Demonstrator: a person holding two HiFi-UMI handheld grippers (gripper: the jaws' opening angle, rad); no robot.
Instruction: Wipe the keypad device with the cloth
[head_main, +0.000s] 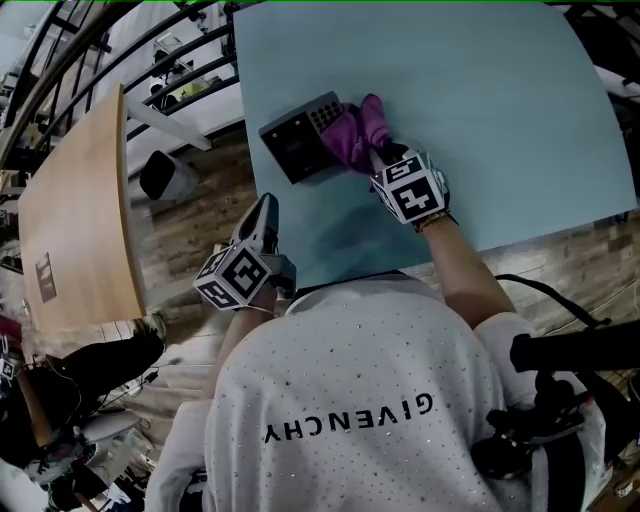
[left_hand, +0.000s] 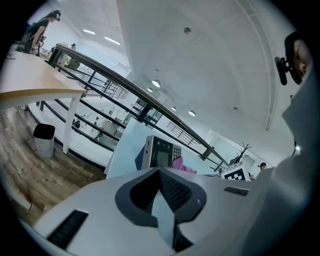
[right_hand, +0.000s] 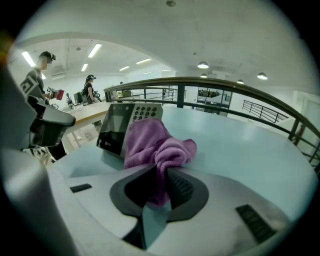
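Note:
The keypad device (head_main: 297, 140) is a dark box with a screen and a grey key block, lying at the near left of the pale teal table (head_main: 480, 110). A purple cloth (head_main: 352, 135) is draped over its right end, covering part of the keys. My right gripper (head_main: 379, 156) is shut on the cloth's bunched tail; in the right gripper view the cloth (right_hand: 155, 142) runs from the gripper (right_hand: 159, 172) up onto the device (right_hand: 119, 127). My left gripper (head_main: 265, 208) hovers off the table's near left corner, shut and empty. From the left gripper (left_hand: 161, 172) the device (left_hand: 161, 152) stands ahead.
A light wooden table (head_main: 75, 230) stands to the left across a wood floor, with a black bin (head_main: 168, 175) beside it. A railing (right_hand: 210, 90) runs behind the teal table. Two people (right_hand: 37, 82) stand far off at the left.

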